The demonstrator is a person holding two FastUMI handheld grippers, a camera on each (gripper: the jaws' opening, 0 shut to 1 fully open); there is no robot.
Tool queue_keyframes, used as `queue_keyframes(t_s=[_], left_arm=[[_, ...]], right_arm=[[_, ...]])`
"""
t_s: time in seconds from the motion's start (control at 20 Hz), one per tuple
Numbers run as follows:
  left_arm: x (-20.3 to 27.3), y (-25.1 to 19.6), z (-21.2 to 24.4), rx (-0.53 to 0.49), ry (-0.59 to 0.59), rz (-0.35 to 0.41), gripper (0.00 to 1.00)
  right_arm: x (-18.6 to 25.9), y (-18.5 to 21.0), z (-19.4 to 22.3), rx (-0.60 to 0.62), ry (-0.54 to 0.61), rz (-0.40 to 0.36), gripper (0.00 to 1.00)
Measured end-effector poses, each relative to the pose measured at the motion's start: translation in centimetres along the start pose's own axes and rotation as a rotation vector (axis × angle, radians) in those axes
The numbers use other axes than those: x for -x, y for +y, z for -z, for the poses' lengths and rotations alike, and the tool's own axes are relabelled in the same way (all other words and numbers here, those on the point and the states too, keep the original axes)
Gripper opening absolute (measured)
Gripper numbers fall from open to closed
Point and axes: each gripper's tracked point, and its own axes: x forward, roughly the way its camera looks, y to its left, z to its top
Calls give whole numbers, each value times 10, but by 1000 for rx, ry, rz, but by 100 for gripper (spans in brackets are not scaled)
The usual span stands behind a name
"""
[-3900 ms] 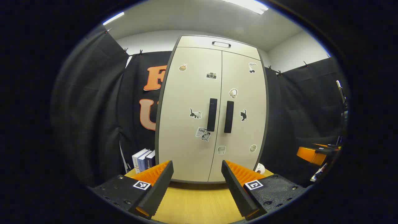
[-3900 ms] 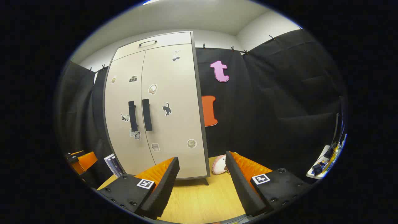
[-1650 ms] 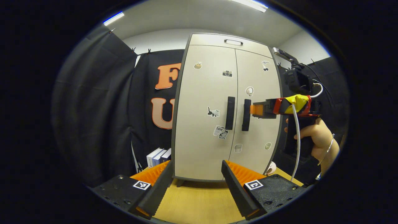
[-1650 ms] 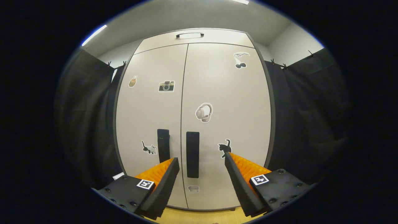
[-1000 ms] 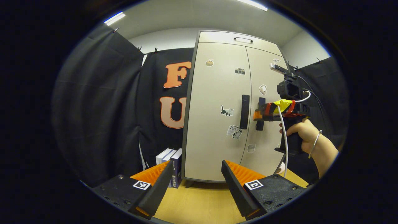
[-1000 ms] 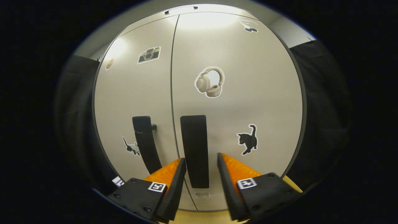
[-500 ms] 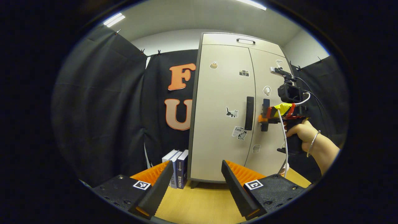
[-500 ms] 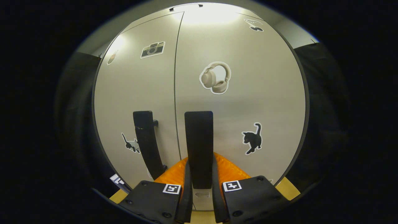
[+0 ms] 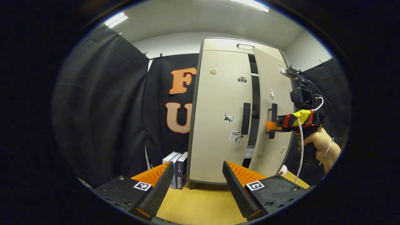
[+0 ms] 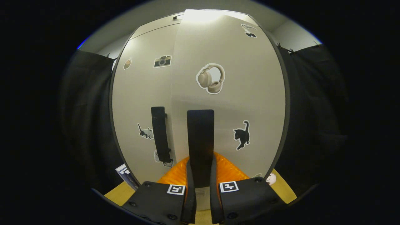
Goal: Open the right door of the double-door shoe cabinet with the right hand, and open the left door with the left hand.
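My right hand-held gripper (image 10: 200, 175) is clamped, both fingers (image 10: 190, 187) pressing the sides of the black upright bar handle (image 10: 200, 140). My right hand (image 9: 315, 142) grips its stock level, out to the right of that handle. My left hand-held gripper (image 9: 198, 179) hangs low, fingers spread wide, holding nothing.

Right door (image 9: 271, 109) now pulled partly open; dark gap shows beside left door (image 9: 220, 115). Before, both doors shut. Right gripper (image 10: 200, 175) closed on handle (image 10: 200, 147), earlier apart.
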Motion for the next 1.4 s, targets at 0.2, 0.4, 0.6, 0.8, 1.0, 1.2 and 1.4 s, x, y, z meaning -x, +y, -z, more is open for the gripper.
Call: queue_keyframes(t_s=[0.2,0.4,0.6,0.8,1.0,1.2,1.4], left_arm=[[11,0,-4,26,-6,-7,94],[25,1,-10,34,-21,-15,94],[34,-4,-8,37,-16,-7,94],[43,-6,-7,33,-12,-3,94],[48,-11,-9,25,-12,2,94],[48,-21,-10,19,-14,20,94],[50,-30,-9,8,-9,30,94]], right_arm=[[11,-8,1,35,-10,4,27],[23,-13,1,5,2,3,27],[30,-24,2,23,-1,25,27],[41,-33,3,-1,0,44,26],[46,-42,3,-7,-4,73,26],[53,-45,6,-34,8,74,25],[56,-54,4,-49,-4,93,12]])
